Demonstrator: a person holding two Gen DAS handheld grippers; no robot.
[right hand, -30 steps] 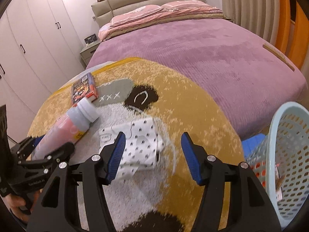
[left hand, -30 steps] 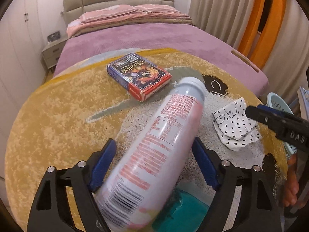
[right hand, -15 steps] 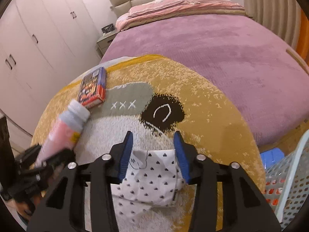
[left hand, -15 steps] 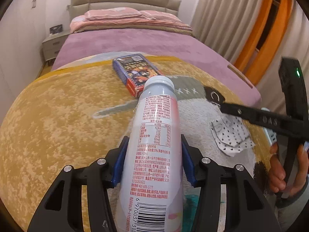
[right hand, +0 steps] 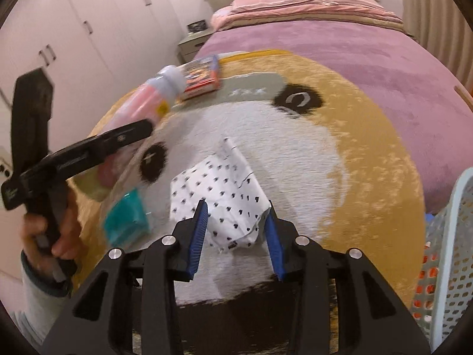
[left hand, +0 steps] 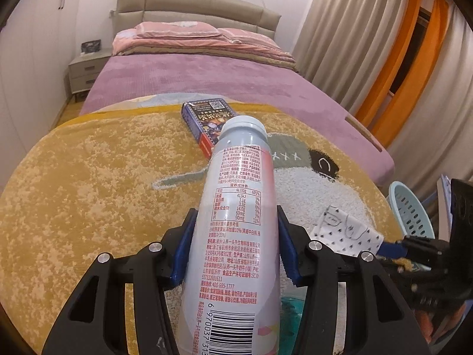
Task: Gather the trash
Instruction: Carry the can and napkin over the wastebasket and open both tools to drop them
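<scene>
One tall smooth plastic bottle [left hand: 236, 224] clamped in left hand-held gripper [left hand: 235, 248]; one crumpled heart-dotted paper wrapper [right hand: 224, 204] pinched in right hand-held gripper [right hand: 235, 236]; one flat box [left hand: 207, 124] far on fuzzy blanket [left hand: 88, 183]; one perforated basket [right hand: 452, 251] right.

Both wrist views face the bed [left hand: 207, 80] — close, sharing the round rug [right hand: 369, 148].

The base of the bottle [left hand: 236, 236] is cut off by the lower edge of the left wrist view, and part of the box [left hand: 207, 118] is hidden behind its cap. In the right wrist view the bottle [right hand: 150, 103] and the teal packet [right hand: 127, 216] are blurred. The basket [right hand: 452, 251] is cut off at the right edge. The lower end of the spotted paper [right hand: 224, 201] is covered between the blue pads [right hand: 199, 230].
</scene>
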